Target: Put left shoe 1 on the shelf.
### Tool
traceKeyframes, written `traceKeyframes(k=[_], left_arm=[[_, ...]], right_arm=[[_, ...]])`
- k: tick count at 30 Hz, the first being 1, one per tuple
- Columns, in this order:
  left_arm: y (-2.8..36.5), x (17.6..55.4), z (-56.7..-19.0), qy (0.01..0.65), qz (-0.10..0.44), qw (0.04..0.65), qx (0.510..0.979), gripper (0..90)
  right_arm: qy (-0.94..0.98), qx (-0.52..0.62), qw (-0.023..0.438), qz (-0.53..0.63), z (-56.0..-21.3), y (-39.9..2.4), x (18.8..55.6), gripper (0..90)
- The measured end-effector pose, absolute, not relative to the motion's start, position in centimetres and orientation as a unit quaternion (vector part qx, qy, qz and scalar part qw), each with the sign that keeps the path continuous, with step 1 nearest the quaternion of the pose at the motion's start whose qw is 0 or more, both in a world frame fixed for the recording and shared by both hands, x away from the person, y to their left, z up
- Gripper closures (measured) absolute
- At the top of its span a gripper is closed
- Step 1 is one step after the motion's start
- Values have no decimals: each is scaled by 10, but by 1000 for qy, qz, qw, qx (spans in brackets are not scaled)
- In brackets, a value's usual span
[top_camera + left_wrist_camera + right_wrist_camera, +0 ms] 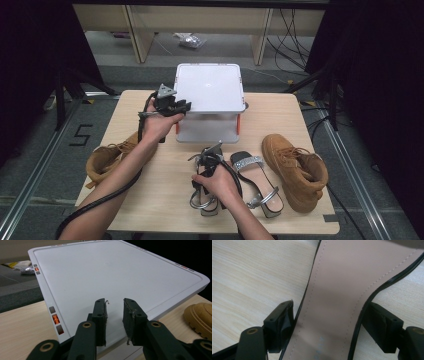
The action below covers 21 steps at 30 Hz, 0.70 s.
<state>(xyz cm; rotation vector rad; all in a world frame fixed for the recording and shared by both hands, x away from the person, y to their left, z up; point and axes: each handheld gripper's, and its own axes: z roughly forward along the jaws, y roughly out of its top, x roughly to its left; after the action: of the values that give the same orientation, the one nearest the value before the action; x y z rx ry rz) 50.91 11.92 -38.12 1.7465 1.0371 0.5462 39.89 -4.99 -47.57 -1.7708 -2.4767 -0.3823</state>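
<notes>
Forearms enter from the near edge of the table (150,210). At the far middle stands a white box (209,87), its flat lid under the left gripper (115,312), whose jaws are parted and hold nothing. Tan boots lie at either side: one (295,170) right, one (107,157) left, partly behind the left arm. Between them, the right gripper (328,322) closes its jaws on the narrow waist of a sandal (332,302); its twin (257,182) lies just beside.

Tan boots (296,170) and (107,157), a silver sandal (257,182), a white box (210,100).
</notes>
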Motion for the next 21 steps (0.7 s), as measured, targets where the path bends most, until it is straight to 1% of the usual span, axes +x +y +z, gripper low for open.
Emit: traceKeyframes(k=[2, 3, 4, 7, 8, 11, 12, 21], left_arm=[[120, 510, -381, 429, 223, 496, 721, 713], [120, 509, -381, 428, 224, 495, 722, 713], [120, 509, -381, 428, 225, 495, 722, 713], [119, 509, -381, 428, 226, 495, 722, 713], [119, 509, -380, 428, 225, 493, 723, 712], [119, 509, -381, 429, 226, 493, 722, 712], [119, 509, -381, 429, 226, 493, 722, 712], [119, 509, -380, 431, 226, 492, 722, 717]], right_arm=[[-808, -577, 46, -111, -475, -48, 400, 295], [-814, -569, 41, -113, -476, -49, 401, 301], [-814, -569, 52, -102, -475, -50, 402, 307], [-803, -583, 51, -113, -476, -49, 401, 319], [-806, -580, 61, -102, -474, -49, 403, 329], [-825, -556, 38, -95, -474, -52, 403, 358], [-815, -571, 48, -87, -472, -51, 401, 364], [-834, -549, 15, -61, -478, -42, 400, 339]])
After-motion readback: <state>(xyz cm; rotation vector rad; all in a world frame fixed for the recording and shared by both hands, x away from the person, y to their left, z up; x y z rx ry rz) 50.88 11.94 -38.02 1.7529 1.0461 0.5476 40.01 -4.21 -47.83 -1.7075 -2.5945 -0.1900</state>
